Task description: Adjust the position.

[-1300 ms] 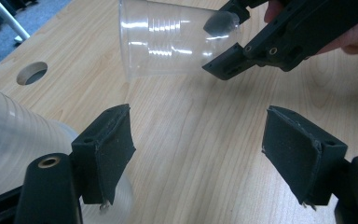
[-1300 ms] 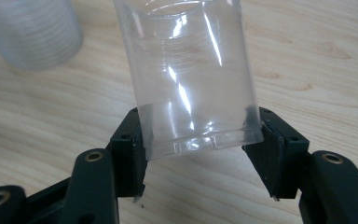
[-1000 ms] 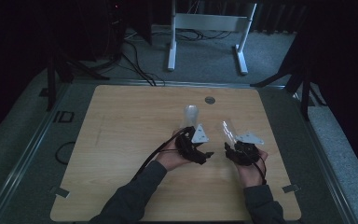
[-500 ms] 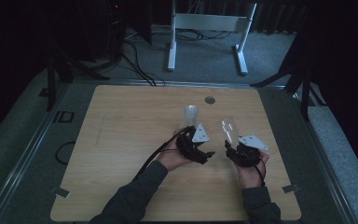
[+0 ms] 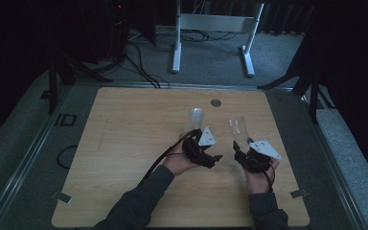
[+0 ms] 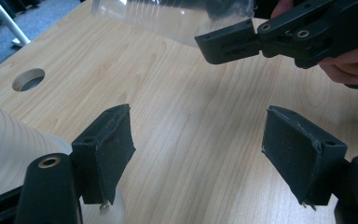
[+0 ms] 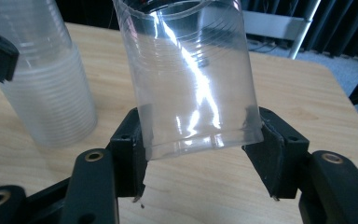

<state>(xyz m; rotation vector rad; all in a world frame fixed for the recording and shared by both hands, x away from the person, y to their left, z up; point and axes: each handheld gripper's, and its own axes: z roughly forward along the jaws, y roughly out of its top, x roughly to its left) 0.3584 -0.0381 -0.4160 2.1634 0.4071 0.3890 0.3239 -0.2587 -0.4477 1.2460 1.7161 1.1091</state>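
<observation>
Right gripper (image 7: 200, 172) fingers clamped on a clear cup (image 7: 193, 79); left gripper (image 6: 205, 158) fingers apart beside the cup stack (image 7: 46, 88) on the desk (image 5: 124, 143).

The table (image 5: 139, 143) is pale wood with a fine grain. Both cups, the held one (image 7: 196, 79) and the stack (image 7: 46, 88), are clear plastic with faint ribbing. Both grippers (image 6: 198, 154) (image 7: 203, 158) are black, each topped with a grey plate (image 5: 207, 137). The floor (image 5: 211, 62) is grey.
</observation>
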